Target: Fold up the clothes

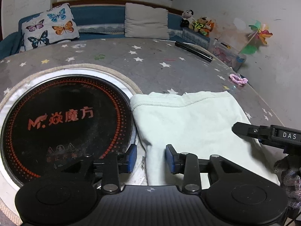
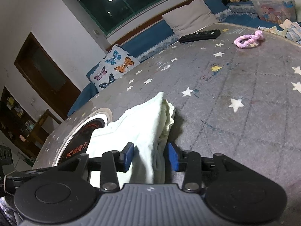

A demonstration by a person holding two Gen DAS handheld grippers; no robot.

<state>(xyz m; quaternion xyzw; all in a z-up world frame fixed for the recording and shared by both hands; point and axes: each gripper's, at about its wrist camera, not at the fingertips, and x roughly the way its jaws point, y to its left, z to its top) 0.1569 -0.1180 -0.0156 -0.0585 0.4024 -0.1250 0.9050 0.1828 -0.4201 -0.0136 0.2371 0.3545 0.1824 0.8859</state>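
A pale green garment [image 1: 190, 124] lies folded flat on the star-patterned grey table cover [image 1: 150, 66]. In the left wrist view my left gripper [image 1: 151, 158] stands open over the garment's near left edge, with cloth between the blue pads but not pinched. In the right wrist view my right gripper [image 2: 150, 157] is open around the garment's [image 2: 143, 120] right-hand folded edge, where a cream lace trim [image 2: 169, 113] peeks out. Its blue pads stand just off the cloth. One finger of the right gripper [image 1: 242, 130] reaches in over the garment's right side.
A round black cooker plate with orange lettering [image 1: 64, 120] sits set into the table, just left of the garment. A black remote [image 1: 193, 50] and a pink loop [image 1: 238, 80] lie at the far right. Pillows [image 1: 146, 22] and a toy box [image 1: 229, 56] line the back. A gloved hand [image 1: 287, 171] is at the right edge.
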